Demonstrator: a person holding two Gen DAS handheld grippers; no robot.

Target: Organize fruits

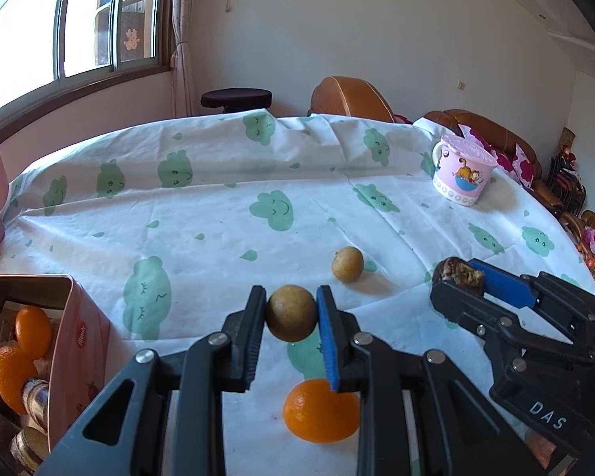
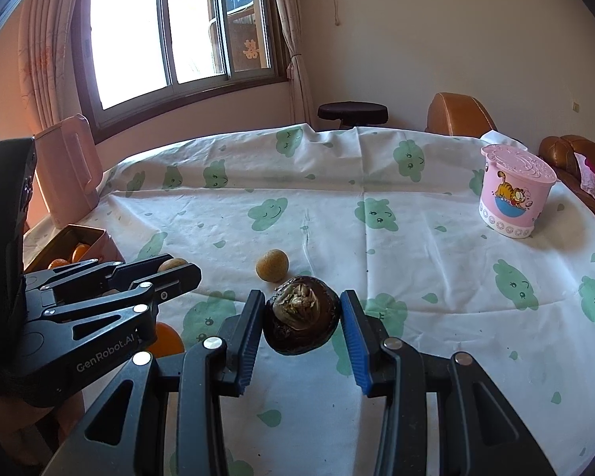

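My left gripper (image 1: 291,313) is shut on a small round tan fruit (image 1: 291,312), lifted just off the cloud-print tablecloth (image 1: 218,206). Below it lies an orange (image 1: 321,410). A second tan fruit (image 1: 347,263) rests farther back on the cloth. My right gripper (image 2: 302,319) is shut on a dark brown, rough-skinned fruit (image 2: 302,319); from the left wrist view it shows at the right as the right gripper (image 1: 460,273) with the dark fruit (image 1: 458,271) at its tip. A pink tin box (image 1: 79,341) at the left holds oranges (image 1: 31,331).
A pink lidded cup (image 2: 513,192) with a cartoon cat stands at the far right of the table. A pink jug (image 2: 69,166) stands at the far left by the window. Brown leather seats (image 2: 460,113) and a dark stool (image 2: 353,113) are behind the table.
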